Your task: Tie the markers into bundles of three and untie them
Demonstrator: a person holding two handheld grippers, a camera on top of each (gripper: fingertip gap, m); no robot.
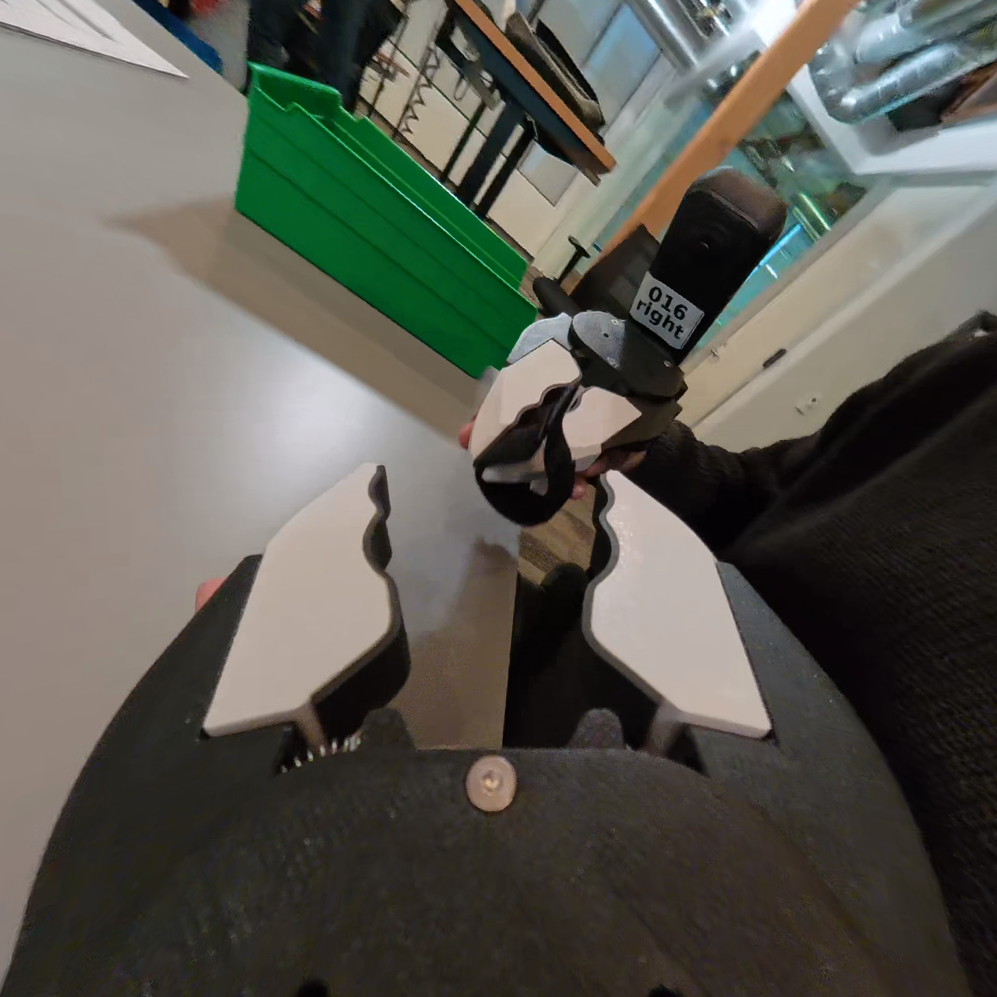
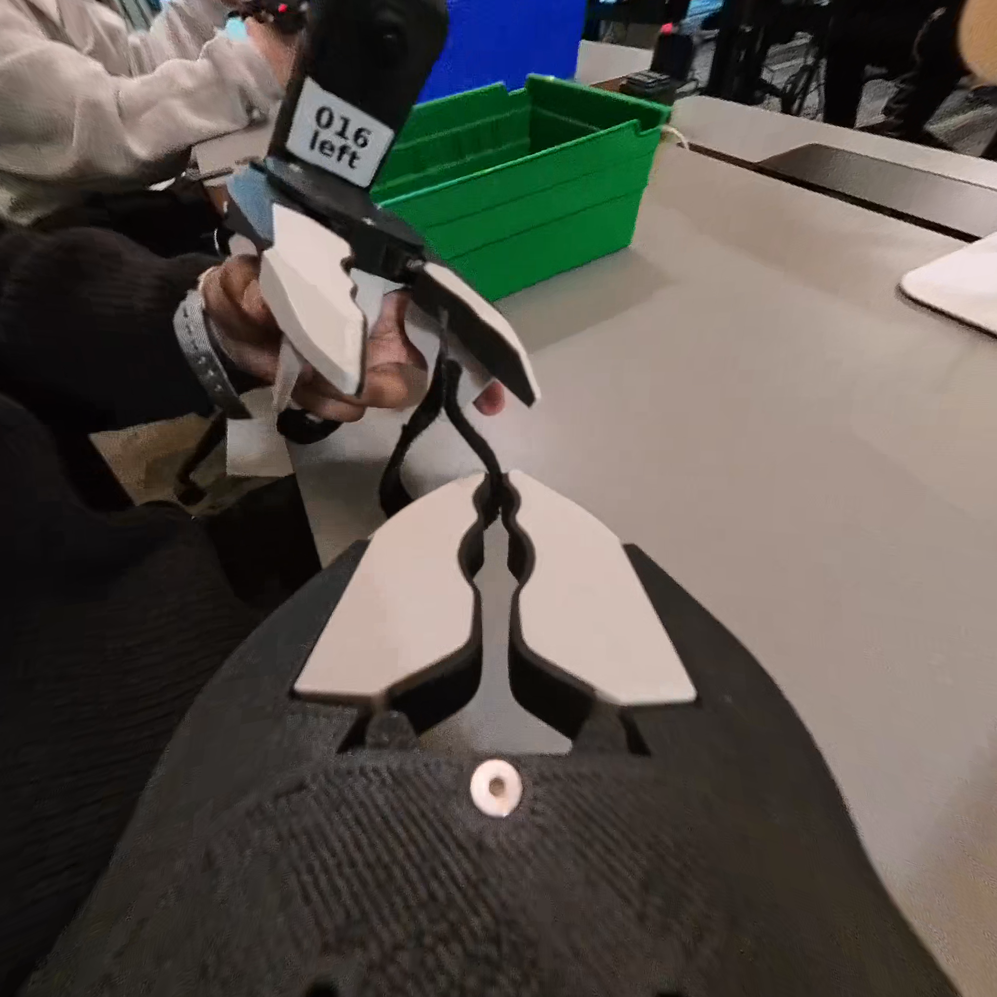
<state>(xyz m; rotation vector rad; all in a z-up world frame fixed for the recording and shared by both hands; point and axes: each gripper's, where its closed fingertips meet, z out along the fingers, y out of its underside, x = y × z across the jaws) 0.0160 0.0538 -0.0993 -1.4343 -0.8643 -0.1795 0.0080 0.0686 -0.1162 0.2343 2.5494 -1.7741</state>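
Pinching, right gripper (image 2: 499,493): jaws nearly together, tips closed on a black strap (image 2: 475,431); behind the tips the scalloped inner edges leave a narrow gap with bare table showing through.
Strap position: caught at the very tips of the right jaws; from there it rises ahead of them towards the left gripper (image 2: 437,388), and a loop of it hangs down to the left of the right tips.
Left gripper jaws: spread wide and clasping nothing; from the left wrist view the strap's loop (image 1: 531,488) hangs just beyond their tips, roughly on the line between them.
Contact with the left jaws: the strap crosses close to the inner edge of one left finger, but I cannot tell whether it touches.
Hold quality (judgement): only the outermost notch bites the strap, so the hold looks thin; a seat deeper between the pads would look firmer, and a sideways pull seems the likeliest way to lose it.
Ahead of both jaws: a green bin (image 2: 539,216) stands on the grey table (image 2: 755,431), well beyond the tips.
Right of the right jaws: a white flat object (image 2: 960,291) at the picture's edge.
Beside the left jaws: the person's hand (image 2: 323,345) wraps the handle.
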